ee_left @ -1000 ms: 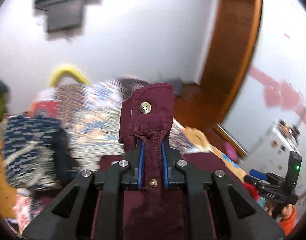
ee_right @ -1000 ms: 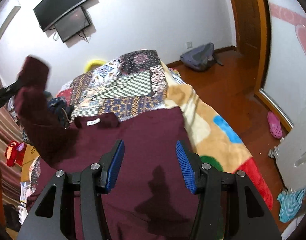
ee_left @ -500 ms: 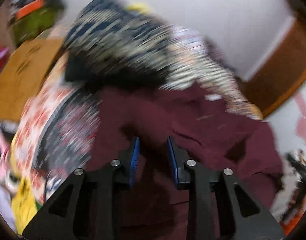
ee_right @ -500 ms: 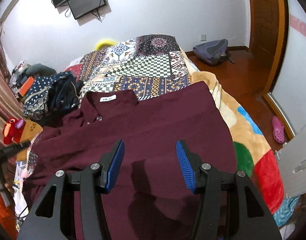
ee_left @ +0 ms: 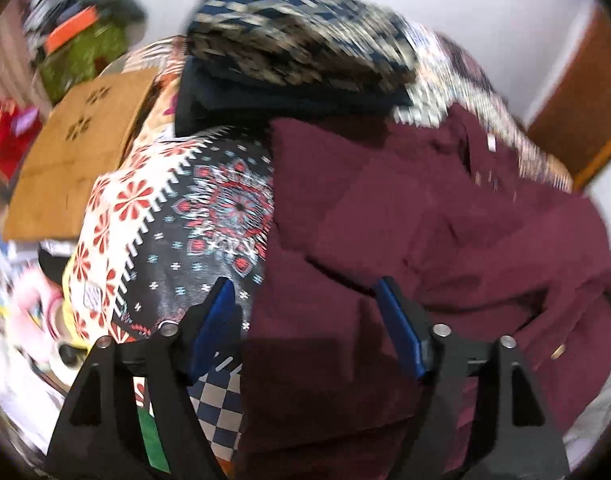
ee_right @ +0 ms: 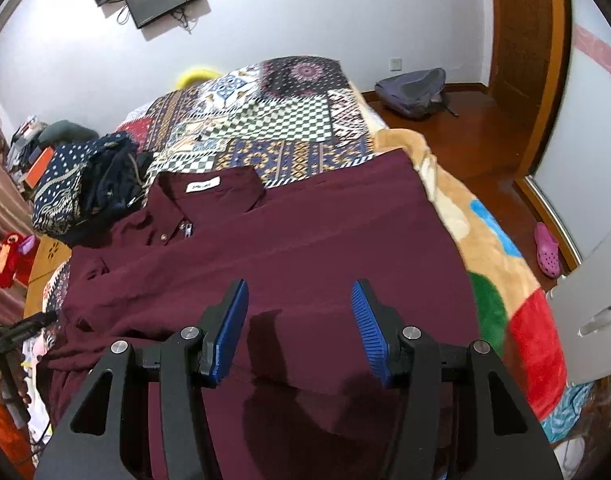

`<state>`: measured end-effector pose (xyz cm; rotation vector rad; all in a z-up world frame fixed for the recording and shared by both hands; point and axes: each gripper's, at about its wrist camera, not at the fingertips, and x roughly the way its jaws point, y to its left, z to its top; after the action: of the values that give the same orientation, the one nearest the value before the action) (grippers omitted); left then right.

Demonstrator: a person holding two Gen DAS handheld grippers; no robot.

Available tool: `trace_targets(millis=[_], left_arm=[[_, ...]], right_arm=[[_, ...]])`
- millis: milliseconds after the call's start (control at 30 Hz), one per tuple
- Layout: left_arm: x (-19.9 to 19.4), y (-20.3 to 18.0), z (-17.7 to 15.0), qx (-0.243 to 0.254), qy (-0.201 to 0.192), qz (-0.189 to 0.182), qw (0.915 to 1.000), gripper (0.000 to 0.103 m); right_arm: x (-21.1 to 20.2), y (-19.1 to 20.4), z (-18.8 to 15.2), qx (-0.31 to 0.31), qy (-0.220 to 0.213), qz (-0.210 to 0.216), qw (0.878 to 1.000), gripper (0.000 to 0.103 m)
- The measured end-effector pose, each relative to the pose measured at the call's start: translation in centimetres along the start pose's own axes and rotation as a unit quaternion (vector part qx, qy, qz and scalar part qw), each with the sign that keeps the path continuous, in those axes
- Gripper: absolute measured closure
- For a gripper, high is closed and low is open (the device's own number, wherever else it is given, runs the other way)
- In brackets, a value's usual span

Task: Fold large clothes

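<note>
A maroon shirt (ee_right: 305, 248) lies spread across a bed covered with a patchwork quilt (ee_right: 273, 120), its collar and white neck label toward the far end of the bed and its body reaching down beneath both cameras. The sleeve side nearest the left edge of the bed is rumpled into loose folds (the left wrist view is blurred, so the finer creases cannot be told). The left gripper (ee_left: 305, 320) points down at that rumpled edge, where maroon cloth meets the quilt; its fingers are spreading apart, and the cloth lies below the gap with neither blue pad pressing on it. The right gripper (ee_right: 301, 316) hangs above the flat middle of the shirt, its fingers parted and holding nothing, its shadow falling on the cloth. A heap of dark blue patterned clothes (ee_right: 81, 188) sits just beside the collar on the bed. A grey backpack (ee_right: 413, 88) rests on the wooden floor by the wall, and a pink clog (ee_right: 547, 248) lies on the floor beside the bed.
</note>
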<state>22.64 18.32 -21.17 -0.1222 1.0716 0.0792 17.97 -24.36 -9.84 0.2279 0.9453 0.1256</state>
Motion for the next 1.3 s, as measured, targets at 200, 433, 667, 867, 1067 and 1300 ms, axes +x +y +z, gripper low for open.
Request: trace_targets(millis=[200,433,667,867,1067,1300], left_arm=[[2.6,-4.4,-1.1,0.110,0.034,0.008,0.9933,0.023],[3.8,-7.8,1.9,0.196,0.004,0.045,0.9795,0.020],[4.5,-9.0,7.4,0.219,-0.011,-0.032,0.9751,0.060],[5.3,-9.2,12.3,0.184,0.007,-0.087,0.9790,0.062],[5.8,-9.2,14.2,0.159,0.025,-0.126,0.9788,0.086],[-0.6,-8.8,14.0,0.170,0.033,-0.135,0.9757,0.088]], right_arm=[[1.3,0.6,-0.2,-0.006,0.016,0.005,1.000,0.053],[1.3,-0.9,0.0,0.015,0.014,-0.006,1.000,0.053],[0.8,-4.0,0.0,0.058,0.002,-0.029,0.998,0.053],[0.8,-4.6,0.2,0.065,-0.005,-0.035,0.997,0.053],[1.2,-4.6,0.3,0.056,-0.005,-0.040,0.998,0.053],[1.1,-5.2,0.2,0.072,-0.014,-0.028,0.997,0.053]])
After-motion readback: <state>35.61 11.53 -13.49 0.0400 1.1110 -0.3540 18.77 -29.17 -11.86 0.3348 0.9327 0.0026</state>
